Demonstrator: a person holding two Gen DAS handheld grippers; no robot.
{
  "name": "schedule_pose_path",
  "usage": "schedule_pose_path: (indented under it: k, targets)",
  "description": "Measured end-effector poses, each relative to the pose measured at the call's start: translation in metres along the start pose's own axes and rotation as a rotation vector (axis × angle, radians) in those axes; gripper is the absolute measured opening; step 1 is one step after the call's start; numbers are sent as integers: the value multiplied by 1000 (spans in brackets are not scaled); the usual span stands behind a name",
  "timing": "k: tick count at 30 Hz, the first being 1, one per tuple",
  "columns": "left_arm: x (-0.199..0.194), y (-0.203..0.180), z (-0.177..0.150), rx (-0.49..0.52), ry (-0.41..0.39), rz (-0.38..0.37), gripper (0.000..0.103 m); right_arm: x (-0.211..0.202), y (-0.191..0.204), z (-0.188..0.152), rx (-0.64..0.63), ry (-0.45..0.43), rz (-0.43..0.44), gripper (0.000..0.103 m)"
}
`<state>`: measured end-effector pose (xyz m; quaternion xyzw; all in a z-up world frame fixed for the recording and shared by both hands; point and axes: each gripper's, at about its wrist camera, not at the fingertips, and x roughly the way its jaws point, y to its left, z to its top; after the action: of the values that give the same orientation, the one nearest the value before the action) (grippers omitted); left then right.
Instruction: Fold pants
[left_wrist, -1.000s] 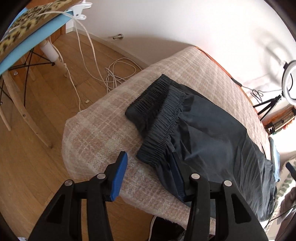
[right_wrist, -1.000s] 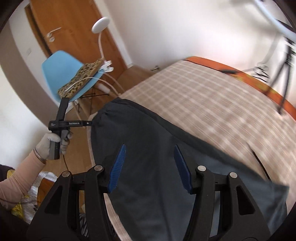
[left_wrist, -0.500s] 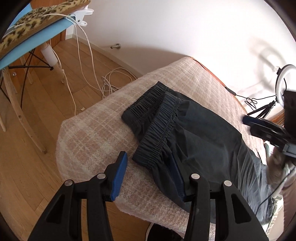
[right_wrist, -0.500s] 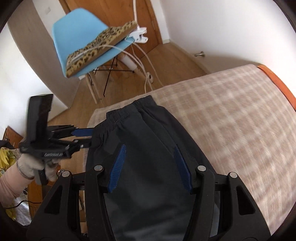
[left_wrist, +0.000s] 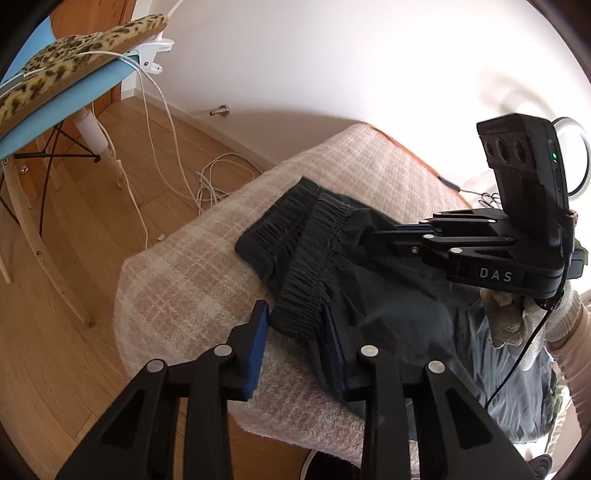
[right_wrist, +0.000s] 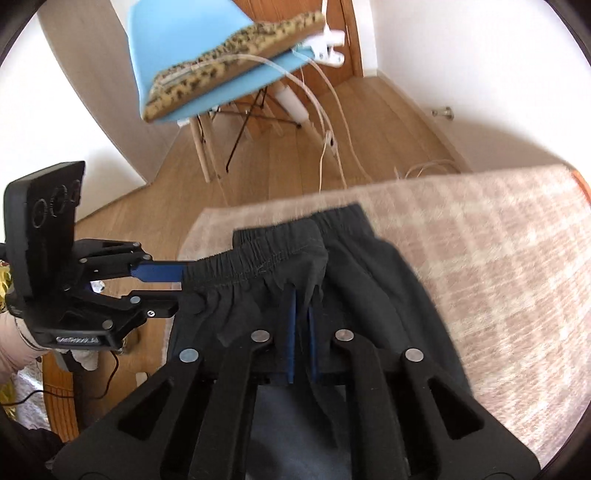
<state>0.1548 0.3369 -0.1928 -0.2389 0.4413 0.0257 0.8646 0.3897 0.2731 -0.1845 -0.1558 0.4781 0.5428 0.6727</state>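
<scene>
Dark pants (left_wrist: 369, 288) lie on a plaid-covered bed (left_wrist: 177, 280), elastic waistband (left_wrist: 310, 258) toward the bed's corner. My left gripper (left_wrist: 295, 343) is open, its fingers straddling the near end of the waistband. It shows from the side in the right wrist view (right_wrist: 177, 284). My right gripper (right_wrist: 301, 332) is shut on a pinch of pants fabric just behind the waistband (right_wrist: 258, 258). It shows in the left wrist view (left_wrist: 373, 240), lying over the pants.
A blue chair (right_wrist: 207, 48) with a leopard-print cushion (left_wrist: 66, 66) stands on the wooden floor (left_wrist: 55, 332) beyond the bed corner. White cables (left_wrist: 214, 181) trail on the floor by the wall. A ring light (left_wrist: 576, 158) stands at the far right.
My right gripper moved in toward the waistband and closed on the fabric. My left gripper advanced so its fingers now straddle the waistband's end.
</scene>
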Motion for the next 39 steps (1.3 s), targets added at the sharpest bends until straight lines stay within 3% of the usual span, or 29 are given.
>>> schedule_pose_path:
  k: [8, 12, 18, 22, 24, 26, 29, 34, 37, 39]
  targets:
    - [-2, -11, 18, 76, -64, -11, 23, -17, -11, 26, 20, -81, -73, 4]
    - [4, -11, 36, 92, -81, 27, 23, 1, -19, 37, 25, -66, -96, 4]
    - [19, 5, 44, 79, -28, 50, 23, 26, -22, 32, 38, -11, -140, 5]
    - [21, 12, 38, 74, -4, 54, 23, 12, -24, 24, 107, -29, -157, 27]
    - [20, 13, 38, 71, 7, 63, 26, -4, -22, 15, 134, -62, -160, 46]
    - [17, 12, 38, 77, 13, 79, 31, -22, -21, 7, 169, -97, -158, 53]
    - [8, 6, 39, 93, 3, 123, 40, -59, -18, -14, 219, -153, -165, 56]
    - [-16, -12, 44, 146, -31, 154, 43, -128, -14, -69, 294, -233, -187, 65]
    - [-34, -36, 44, 212, -57, 158, 59, -170, -11, -109, 329, -262, -262, 67]
    - [-45, -55, 43, 257, -82, 160, 71, -197, -9, -137, 362, -280, -292, 76]
